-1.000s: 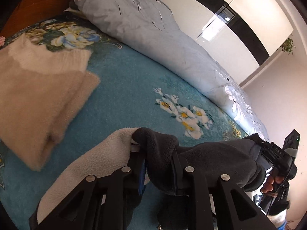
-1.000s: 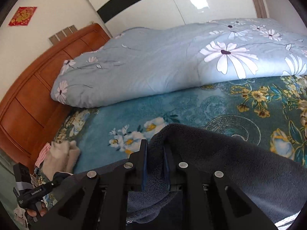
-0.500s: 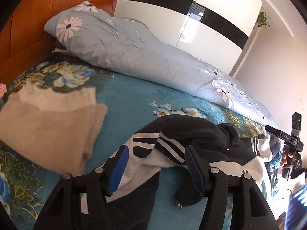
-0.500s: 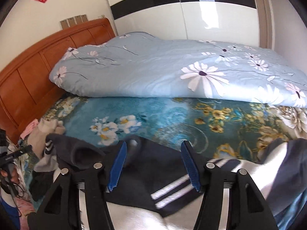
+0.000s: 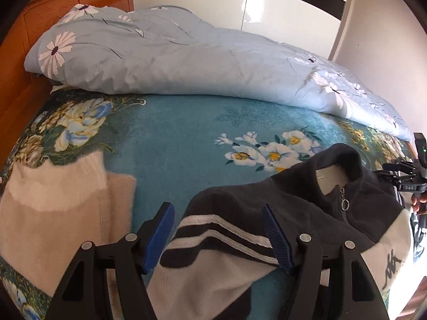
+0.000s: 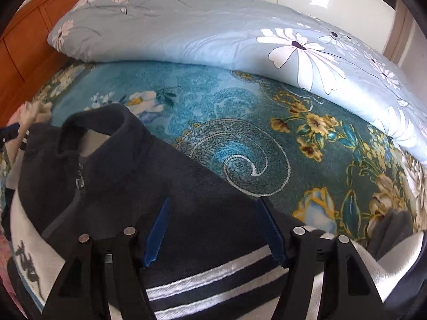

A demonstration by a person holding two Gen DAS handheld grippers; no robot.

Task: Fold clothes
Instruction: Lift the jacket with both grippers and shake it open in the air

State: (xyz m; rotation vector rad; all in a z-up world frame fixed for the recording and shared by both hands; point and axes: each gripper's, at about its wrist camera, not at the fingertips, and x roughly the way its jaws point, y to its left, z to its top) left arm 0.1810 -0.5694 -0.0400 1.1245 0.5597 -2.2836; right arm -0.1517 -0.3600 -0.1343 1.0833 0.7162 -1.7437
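1. The left gripper (image 5: 217, 236) had its blue-padded fingers (image 5: 160, 236) spread wide and gripped nothing; they hovered over a striped sleeve of the dark navy and white fleece zip jacket (image 5: 307, 200).
2. The right gripper (image 6: 213, 230) was likewise spread wide, empty, above the jacket's (image 6: 186, 192) other shoulder.
3. The jacket lay spread on the teal floral plush blanket (image 5: 170, 144), collar toward 12 o'clock, zip pull at the neck.
4. At 9 o'clock from the left gripper lay a folded beige and cream knit sweater (image 5: 53, 208).
5. Farther, at 12 o'clock, a rolled pale blue daisy-print quilt (image 5: 186, 56) crossed the bed, with the orange wooden headboard (image 5: 16, 53) at 10 o'clock and a white glossy wardrobe (image 5: 267, 8) beyond.
6. A dark chest logo (image 5: 391, 266) showed on the jacket's white panel; its writing was unreadable.
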